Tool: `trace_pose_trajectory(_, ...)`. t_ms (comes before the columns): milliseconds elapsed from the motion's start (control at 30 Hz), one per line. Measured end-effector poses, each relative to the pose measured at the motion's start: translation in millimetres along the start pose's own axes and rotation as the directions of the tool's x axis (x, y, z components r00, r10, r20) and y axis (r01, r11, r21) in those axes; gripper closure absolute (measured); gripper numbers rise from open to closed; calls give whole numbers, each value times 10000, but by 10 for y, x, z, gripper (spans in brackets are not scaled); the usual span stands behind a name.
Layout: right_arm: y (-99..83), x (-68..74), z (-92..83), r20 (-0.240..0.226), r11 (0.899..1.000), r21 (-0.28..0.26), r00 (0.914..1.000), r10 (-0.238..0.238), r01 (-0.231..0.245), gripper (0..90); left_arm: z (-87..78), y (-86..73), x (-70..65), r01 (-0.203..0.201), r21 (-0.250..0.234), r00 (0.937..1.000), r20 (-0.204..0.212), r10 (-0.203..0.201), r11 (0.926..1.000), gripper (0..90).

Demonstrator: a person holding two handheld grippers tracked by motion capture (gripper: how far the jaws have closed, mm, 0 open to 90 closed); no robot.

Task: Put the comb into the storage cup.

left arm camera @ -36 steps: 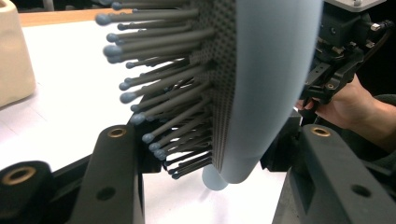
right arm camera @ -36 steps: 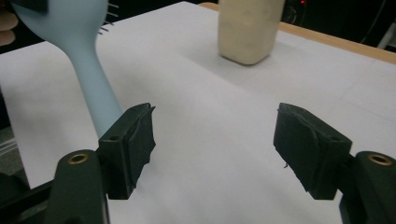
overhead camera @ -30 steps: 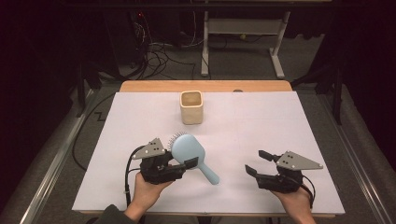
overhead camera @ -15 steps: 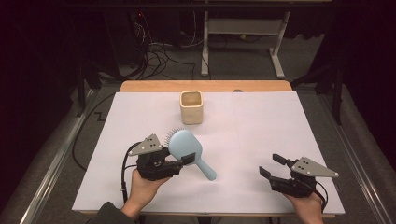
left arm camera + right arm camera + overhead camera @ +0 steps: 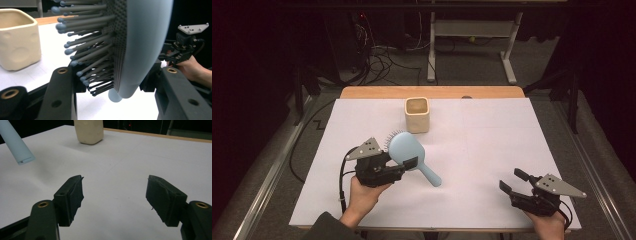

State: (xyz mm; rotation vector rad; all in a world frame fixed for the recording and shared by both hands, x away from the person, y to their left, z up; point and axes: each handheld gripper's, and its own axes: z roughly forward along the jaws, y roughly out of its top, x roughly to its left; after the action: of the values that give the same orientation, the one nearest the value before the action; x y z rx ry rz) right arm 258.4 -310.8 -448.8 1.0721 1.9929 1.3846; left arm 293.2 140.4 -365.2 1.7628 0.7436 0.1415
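Observation:
A light-blue hairbrush (image 5: 404, 146) with grey bristles is held just above the white table sheet (image 5: 492, 135), its handle (image 5: 430, 175) slanting down to the right. My left gripper (image 5: 402, 160) is shut on the brush's head; in the left gripper view the head (image 5: 145, 45) stands on edge between the jaws (image 5: 116, 72), bristles to the left. My right gripper (image 5: 513, 180) rests low near the front right corner, open, with nothing between its jaws (image 5: 115, 192). The handle's tip (image 5: 16, 145) appears at the upper left of the right gripper view.
A cream square cup (image 5: 417, 114) stands upright at the back centre of the sheet, also seen as the cup (image 5: 17, 40) and the cup (image 5: 89, 130). The table's wooden edge (image 5: 432, 92) runs along the back. Cables and a stand's legs lie on the floor beyond.
My right gripper has moved toward the front right corner and sunk closer to the sheet. The left gripper has kept the brush, shifting it only slightly left.

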Motion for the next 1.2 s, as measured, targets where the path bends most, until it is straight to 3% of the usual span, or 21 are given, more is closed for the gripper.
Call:
trace_pose_trajectory(433, -124, -73, -79, 209, 9990, -119, 9988, 437, -435, 285, -11, 139, 95, -79, -70, 9996, -270, 77, 9999, 522)
trace_pose_trajectory(733, -148, -92, -86, 310, 9983, -328, 9983, 493, -483, 284, 11, 267, 134, -273, 31, 9980, -565, 275, 9996, 522)
trace_pose_trajectory(1200, -149, -55, -50, 320, 9990, -295, 9989, 338, -329, 283, 48, 449, 232, -220, 53, 9960, -865, 224, 9997, 521)
